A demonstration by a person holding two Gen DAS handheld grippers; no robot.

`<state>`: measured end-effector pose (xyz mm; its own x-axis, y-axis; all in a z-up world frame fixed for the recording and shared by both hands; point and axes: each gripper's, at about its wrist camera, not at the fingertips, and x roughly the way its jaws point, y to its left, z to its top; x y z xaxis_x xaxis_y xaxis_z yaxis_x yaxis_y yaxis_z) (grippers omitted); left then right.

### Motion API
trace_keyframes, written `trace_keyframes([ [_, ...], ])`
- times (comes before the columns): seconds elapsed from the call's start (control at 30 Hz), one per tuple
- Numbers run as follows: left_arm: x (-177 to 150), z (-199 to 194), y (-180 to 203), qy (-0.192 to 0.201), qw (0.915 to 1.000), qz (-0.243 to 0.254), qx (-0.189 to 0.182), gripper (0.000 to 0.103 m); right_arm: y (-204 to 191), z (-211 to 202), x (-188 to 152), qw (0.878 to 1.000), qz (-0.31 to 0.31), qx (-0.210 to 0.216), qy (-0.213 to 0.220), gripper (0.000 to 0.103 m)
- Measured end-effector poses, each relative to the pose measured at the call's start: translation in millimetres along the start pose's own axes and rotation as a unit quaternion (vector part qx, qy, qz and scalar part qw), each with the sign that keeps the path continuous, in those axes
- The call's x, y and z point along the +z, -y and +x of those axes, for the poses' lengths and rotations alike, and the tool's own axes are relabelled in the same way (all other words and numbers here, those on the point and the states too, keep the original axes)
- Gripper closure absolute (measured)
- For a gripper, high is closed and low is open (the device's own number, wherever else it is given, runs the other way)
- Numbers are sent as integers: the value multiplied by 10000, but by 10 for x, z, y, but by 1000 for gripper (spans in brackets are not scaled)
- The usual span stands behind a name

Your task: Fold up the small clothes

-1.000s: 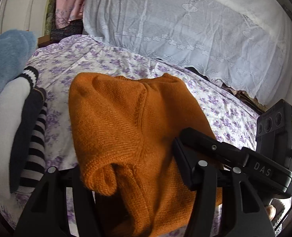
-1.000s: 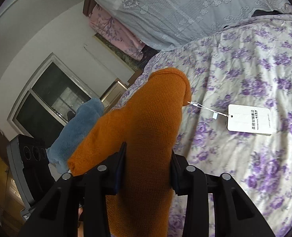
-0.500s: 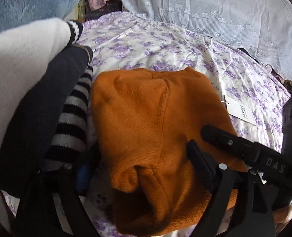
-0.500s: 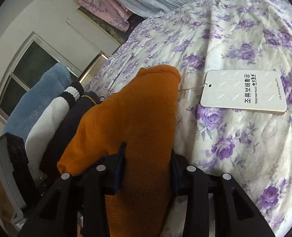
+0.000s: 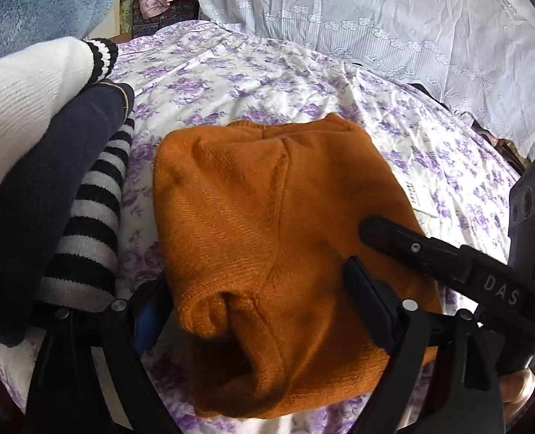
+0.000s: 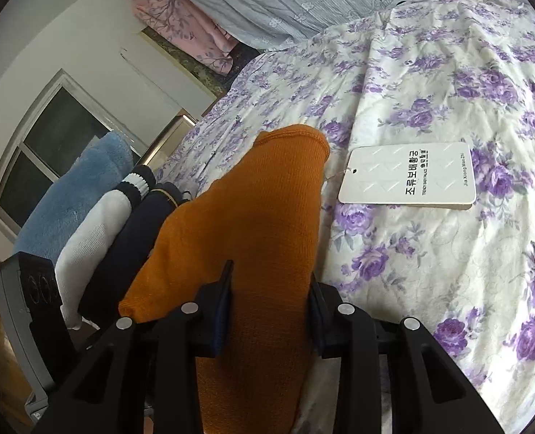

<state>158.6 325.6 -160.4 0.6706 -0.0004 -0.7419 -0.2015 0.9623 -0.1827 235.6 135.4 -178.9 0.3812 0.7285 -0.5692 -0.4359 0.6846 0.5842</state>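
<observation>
Both my jaws grasp the folded orange sweater point(image 5: 267, 217): my right gripper point(image 6: 267, 307) clenches one edge, my left gripper point(image 5: 256, 311) straddles another. It lies on the floral bed point(image 6: 448, 253), just beside stacked clothes point(image 5: 32, 166).

A bed under a white sheet printed with purple flowers point(image 6: 430, 83); a pale embroidered lace cover point(image 5: 394, 11) behind; a plain white wall point(image 6: 68, 29) (daylit); 1 dark-paned window point(image 6: 46, 152).

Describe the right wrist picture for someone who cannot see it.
The right gripper clamps a folded orange knit sweater on a purple-flowered bedsheet. A white paper hang tag lies beside it; folded blue, white and navy clothes are stacked opposite.
</observation>
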Motion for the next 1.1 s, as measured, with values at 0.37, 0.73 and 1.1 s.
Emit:
trace_keyframes([
  [0.37,-238,-205,-129,66,9978,-363,552,11,-564,-262,258,9937,-1035,-169,400,82],
  [0.73,-451,-173,-254,63,9973,-686,252,8,-834,847,222,9859,-1444,-480,-691,95],
  [1.1,-542,-547,-311,525,9952,-826,88,8,-683,121,159,9924,-1203,96,-238,91],
])
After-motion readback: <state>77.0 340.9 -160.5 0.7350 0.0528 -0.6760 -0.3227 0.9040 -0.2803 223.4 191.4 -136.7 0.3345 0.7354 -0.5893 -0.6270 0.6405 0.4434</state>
